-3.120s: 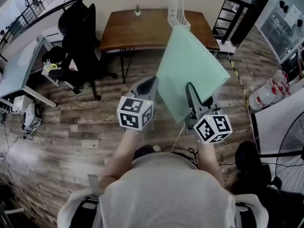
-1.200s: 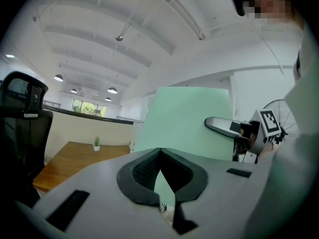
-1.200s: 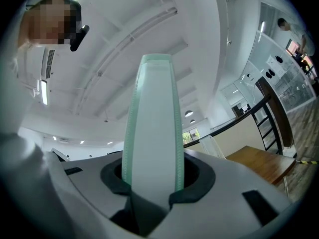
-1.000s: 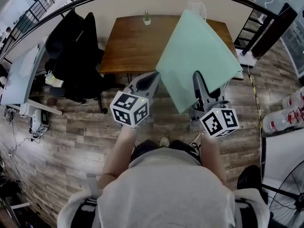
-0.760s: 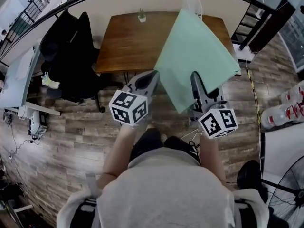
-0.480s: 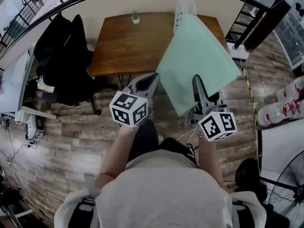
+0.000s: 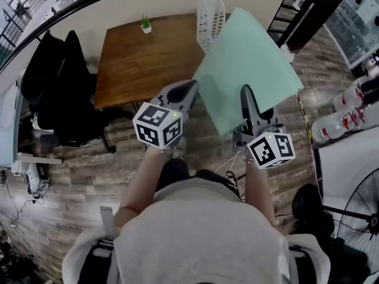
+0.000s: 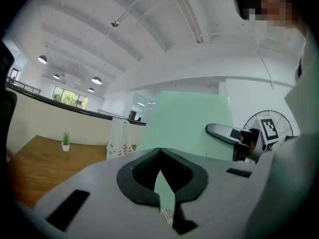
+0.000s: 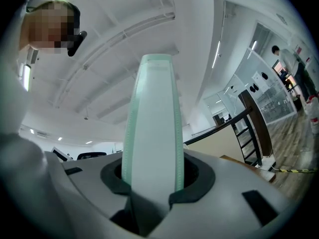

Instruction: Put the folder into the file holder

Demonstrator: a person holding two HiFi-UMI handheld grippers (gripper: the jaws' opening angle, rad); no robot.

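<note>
In the head view a mint green folder (image 7: 246, 70) is held tilted above the wooden floor, its upper corner over the table's right end. My right gripper (image 7: 244, 94) is shut on its lower edge; the right gripper view shows the folder (image 9: 152, 128) edge-on between the pads (image 9: 107, 176). My left gripper (image 7: 188, 89) is shut and holds nothing, just left of the folder. In the left gripper view the folder (image 8: 189, 123) rises behind my left gripper (image 8: 159, 151). A white mesh file holder (image 7: 210, 19) stands on the wooden table (image 7: 142, 64), close to the folder's left edge.
A small potted plant (image 7: 145, 24) sits at the table's far edge. A black office chair (image 7: 56, 93) draped with a jacket stands left of the table. Black steps (image 7: 299, 10) are at the upper right, bottles (image 7: 340, 111) at the right, and a floor fan (image 7: 355, 212) at the lower right.
The table and file holder have slid left in the head view, and the holder now shows fully beside the folder. Both grippers kept their hold and spacing while moving along.
</note>
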